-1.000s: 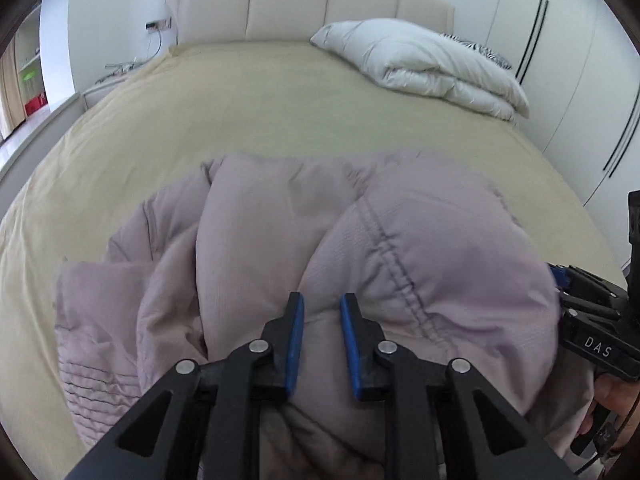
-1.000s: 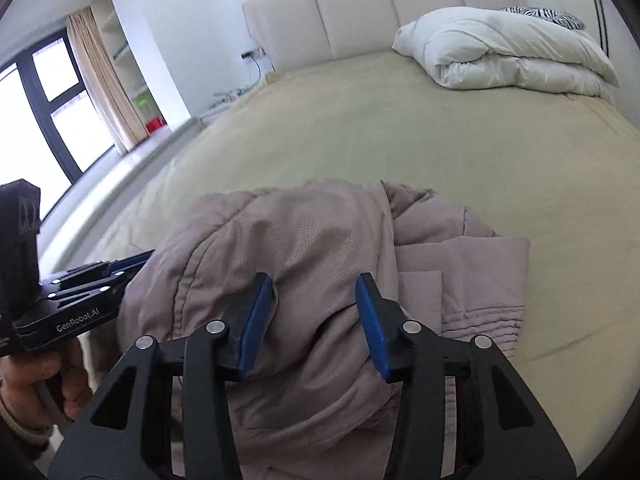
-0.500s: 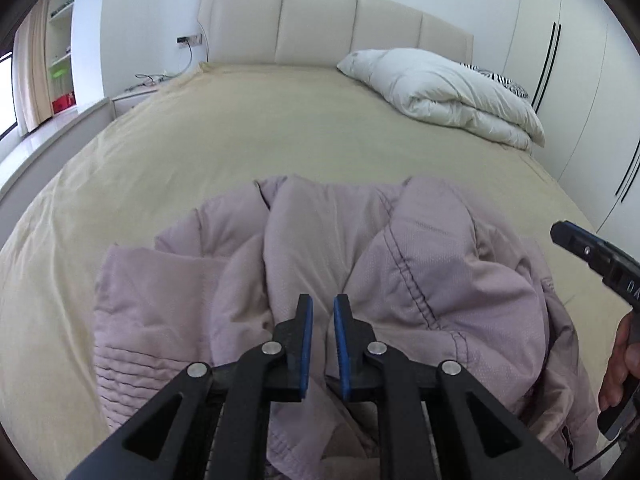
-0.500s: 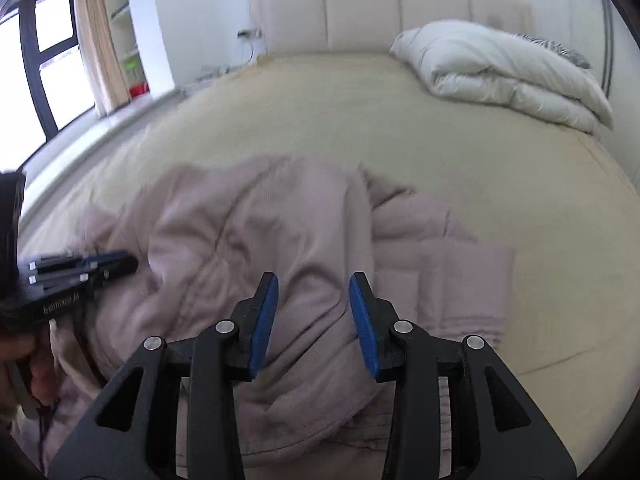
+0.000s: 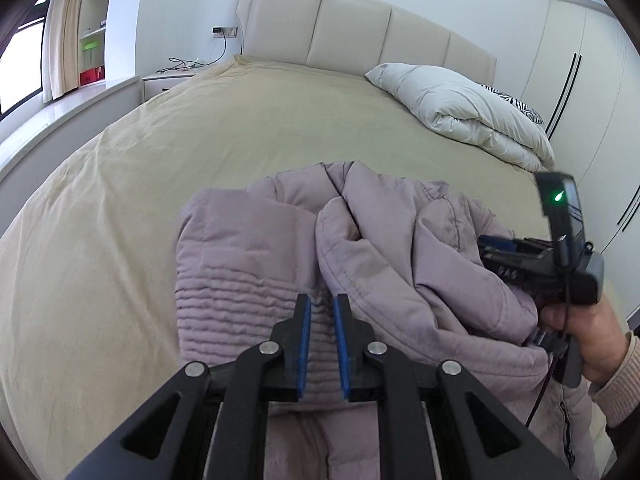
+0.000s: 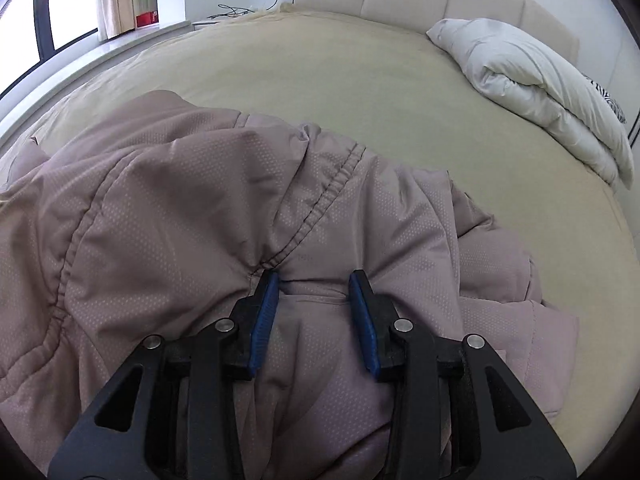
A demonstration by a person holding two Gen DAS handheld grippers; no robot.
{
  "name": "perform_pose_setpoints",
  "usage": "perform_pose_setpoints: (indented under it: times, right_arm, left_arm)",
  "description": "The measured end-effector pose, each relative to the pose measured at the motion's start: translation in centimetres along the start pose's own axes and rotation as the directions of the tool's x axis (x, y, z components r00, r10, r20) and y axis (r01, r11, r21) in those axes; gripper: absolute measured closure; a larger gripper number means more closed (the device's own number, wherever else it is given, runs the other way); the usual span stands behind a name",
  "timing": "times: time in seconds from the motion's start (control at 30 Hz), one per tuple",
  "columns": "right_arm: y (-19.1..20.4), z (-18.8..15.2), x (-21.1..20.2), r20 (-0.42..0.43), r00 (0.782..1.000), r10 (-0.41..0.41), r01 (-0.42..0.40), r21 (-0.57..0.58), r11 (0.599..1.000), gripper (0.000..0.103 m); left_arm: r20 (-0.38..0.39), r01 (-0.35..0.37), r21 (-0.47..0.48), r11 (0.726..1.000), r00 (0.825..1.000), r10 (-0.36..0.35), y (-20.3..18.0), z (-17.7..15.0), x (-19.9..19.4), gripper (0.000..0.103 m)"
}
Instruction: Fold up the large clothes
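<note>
A mauve padded jacket (image 5: 380, 248) lies crumpled near the front edge of a beige bed (image 5: 200, 140). My left gripper (image 5: 320, 300) hovers over its ribbed cuff, jaws nearly together, and I see no fabric pinched between them. In the right wrist view the jacket (image 6: 180, 200) fills the foreground. There my right gripper (image 6: 314, 276) is pressed into it, and a bunched fold sits between the blue pads with puckers spreading from the tips. The left wrist view shows the right gripper (image 5: 496, 244) buried in the jacket's right side, held by a hand (image 5: 592, 340).
A folded white duvet (image 5: 460, 108) lies at the bed's far right, by the padded headboard (image 5: 360, 20). A nightstand (image 5: 168, 80) and a window ledge run along the left. White wardrobe doors (image 5: 592, 80) stand to the right. Bare bedsheet (image 6: 360, 80) stretches beyond the jacket.
Both grippers narrowed. The left one shifted so that the ribbed cuff now lies under it. The right one dropped into the jacket, whose fabric now bunches between its pads.
</note>
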State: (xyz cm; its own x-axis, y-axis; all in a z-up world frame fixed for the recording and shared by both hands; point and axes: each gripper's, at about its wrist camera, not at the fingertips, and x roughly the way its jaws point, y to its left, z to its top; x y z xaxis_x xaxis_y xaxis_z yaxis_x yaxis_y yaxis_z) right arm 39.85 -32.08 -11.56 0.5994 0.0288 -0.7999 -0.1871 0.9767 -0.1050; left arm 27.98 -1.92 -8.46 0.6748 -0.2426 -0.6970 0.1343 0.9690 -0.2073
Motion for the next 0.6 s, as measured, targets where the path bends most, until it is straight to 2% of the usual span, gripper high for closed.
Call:
perform_pose_setpoints:
  times: [0.07,0.13,0.17,0.2,0.27,0.33,0.37,0.4,0.43,0.47,0.53,0.6]
  right_arm:
    - [-0.6,0.6,-2.5,0.001,1.0,0.029,-0.029,0.076,0.997,0.067]
    - [-0.8,-0.1,-7.7,0.134,0.983,0.127,-0.147,0.153,0.977,0.067]
    - [-0.2,-0.7,-10.2,0.197,0.967,0.164,-0.196,0.159,0.968,0.067]
    - [0.7,-1.6,-11.9,0.225,0.956,0.191,-0.227,0.147,0.963,0.067]
    - [3.7,-3.1,-13.1,0.189,0.953,0.236,-0.252,0.069,0.965,0.067]
    - [7.4,-4.6,-11.0,0.072,0.98,0.184,-0.183,-0.016,0.983,0.066]
    - [8.2,-5.5,-9.0,0.014,0.986,0.167,-0.166,-0.036,0.985,0.066]
    - [8.5,-6.4,-7.4,0.004,0.987,0.163,-0.163,-0.049,0.986,0.066]
    - [8.3,-7.0,-7.0,0.05,0.984,0.173,-0.17,-0.054,0.984,0.066]
    - [7.8,-7.2,-7.1,0.08,0.977,0.197,-0.195,-0.032,0.98,0.066]
    - [6.7,-6.9,-8.0,0.062,0.972,0.226,-0.23,0.053,0.972,0.066]
    - [5.9,-6.4,-10.4,0.04,0.971,0.234,-0.237,0.121,0.964,0.065]
  left_arm:
    - [0.007,0.002,-0.019,1.0,1.0,-0.002,0.7,-0.8,-1.0,0.087]
    - [0.006,0.014,-0.057,0.998,1.0,-0.014,1.2,-1.4,-1.5,0.085]
    - [0.001,0.021,-0.067,0.998,1.0,-0.021,1.3,-1.9,-1.6,0.083]
    - [-0.005,0.026,-0.073,0.997,1.0,-0.026,1.2,-2.3,-1.7,0.083]
    - [-0.026,0.036,-0.088,0.995,0.999,-0.039,1.2,-3.7,-2.2,0.083]
    - [-0.045,0.053,-0.101,0.994,0.997,-0.058,1.4,-5.0,-3.3,0.083]
    - [-0.051,0.06,-0.112,0.992,0.997,-0.066,1.7,-5.7,-4.1,0.083]
    - [-0.053,0.069,-0.121,0.99,0.996,-0.076,2.0,-6.3,-5.0,0.081]
    - [-0.047,0.075,-0.129,0.989,0.996,-0.082,2.5,-6.8,-6.1,0.072]
    - [-0.032,0.077,-0.14,0.987,0.996,-0.082,2.9,-7.3,-7.3,0.058]
    - [0.011,0.074,-0.159,0.985,0.997,-0.074,4.6,-8.1,-10.2,0.042]
    - [0.048,0.07,-0.164,0.984,0.997,-0.063,6.5,-8.8,-13.2,0.038]
